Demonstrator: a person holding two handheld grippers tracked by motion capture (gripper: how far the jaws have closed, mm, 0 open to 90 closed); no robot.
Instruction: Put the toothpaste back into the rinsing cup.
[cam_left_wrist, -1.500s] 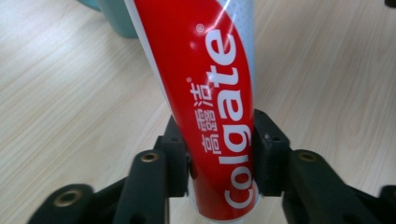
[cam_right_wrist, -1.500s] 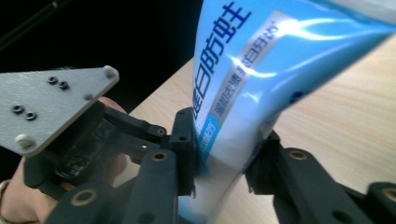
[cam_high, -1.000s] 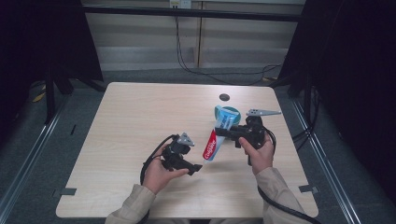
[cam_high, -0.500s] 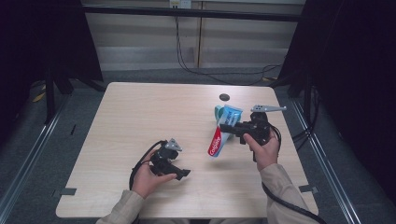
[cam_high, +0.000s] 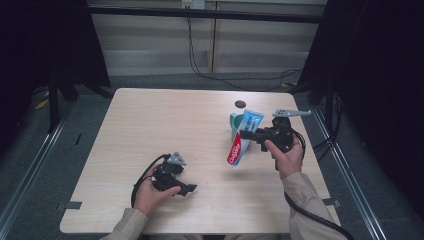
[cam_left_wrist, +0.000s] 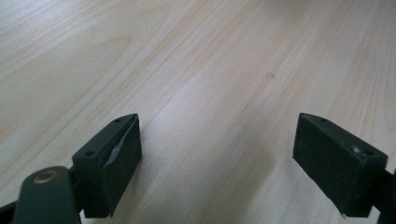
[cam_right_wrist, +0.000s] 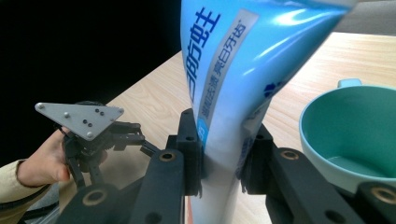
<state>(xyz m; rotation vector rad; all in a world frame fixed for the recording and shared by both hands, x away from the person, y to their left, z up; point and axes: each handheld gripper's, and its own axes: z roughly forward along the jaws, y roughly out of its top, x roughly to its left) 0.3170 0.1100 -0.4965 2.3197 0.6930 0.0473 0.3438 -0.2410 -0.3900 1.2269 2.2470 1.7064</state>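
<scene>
A blue, white and red toothpaste tube (cam_high: 240, 140) hangs tilted above the table, its red end lowest. My right gripper (cam_high: 246, 135) is shut on its middle; in the right gripper view the pads (cam_right_wrist: 191, 140) press the tube (cam_right_wrist: 229, 70) from both sides. A teal cup (cam_high: 233, 121) stands just behind the tube, and its rim (cam_right_wrist: 327, 100) is close at the right. My left gripper (cam_high: 188, 189) is low near the table's front, apart from the tube. Its jaws have just been opening and stand wide with nothing between them (cam_left_wrist: 217, 149), over bare wood.
A small dark round cap (cam_high: 240, 104) lies on the table beyond the cup. The light wooden table (cam_high: 150, 130) has dark floor and rails around it. In the right gripper view the other hand's gripper (cam_right_wrist: 93, 135) is farther off.
My left hand has drawn away from the tube, leftward and toward the table's front edge, and sunk lower. The right gripper has kept its hold on the tube and barely shifted.
</scene>
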